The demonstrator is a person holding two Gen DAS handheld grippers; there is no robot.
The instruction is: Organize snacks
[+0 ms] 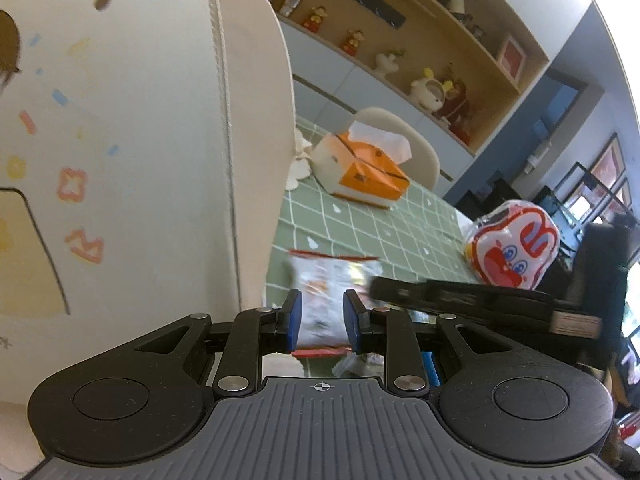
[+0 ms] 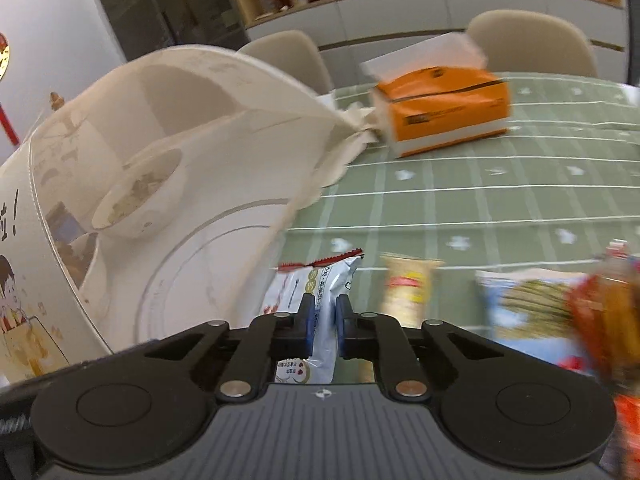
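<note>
My right gripper (image 2: 322, 308) is shut on a white snack packet (image 2: 320, 280) with a red serrated top edge, pinched upright between the blue pads. To its left, a big white round bucket (image 2: 160, 140) with cartoon print tilts with its mouth towards the packet. In the left wrist view the same packet (image 1: 324, 276) shows beyond my left gripper (image 1: 320, 308). That gripper's jaws stand a little apart and press on nothing. The bucket's wall (image 1: 140, 140) fills the left of that view. The right gripper (image 1: 400, 292) reaches in from the right.
A green checked tablecloth (image 2: 480, 200) covers the table. An orange tissue box (image 2: 444, 108) stands at the back. A yellow packet (image 2: 408, 288), a blue one (image 2: 524, 300) and a red-orange one (image 2: 600, 312) lie to the right. A red-and-white rabbit bag (image 1: 512, 248) sits nearby. Chairs (image 2: 532, 40) line the far edge.
</note>
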